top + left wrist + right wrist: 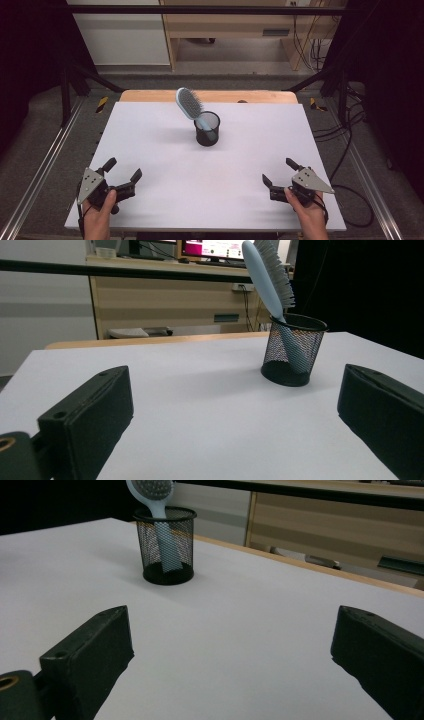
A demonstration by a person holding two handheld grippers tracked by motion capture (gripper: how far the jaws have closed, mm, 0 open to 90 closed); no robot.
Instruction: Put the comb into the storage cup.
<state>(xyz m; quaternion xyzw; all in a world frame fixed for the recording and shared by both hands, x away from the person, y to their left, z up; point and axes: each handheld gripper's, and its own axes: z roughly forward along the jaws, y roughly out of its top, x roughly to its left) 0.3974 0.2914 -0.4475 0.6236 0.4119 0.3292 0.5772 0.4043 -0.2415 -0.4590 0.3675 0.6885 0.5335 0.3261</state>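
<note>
A black mesh cup stands upright near the middle of the white table. A light blue hairbrush rests handle-down inside it, leaning toward the far left with its head above the rim. The cup and the hairbrush appear ahead in the left gripper view; the cup and the brush head also appear in the right gripper view. My left gripper sits open at the near left. At the near right my right gripper is open too. Both hold nothing.
A wooden strip edges the table's far side. Beyond it stands a wooden desk with cables on the floor. Metal rails run along both sides of the table.
</note>
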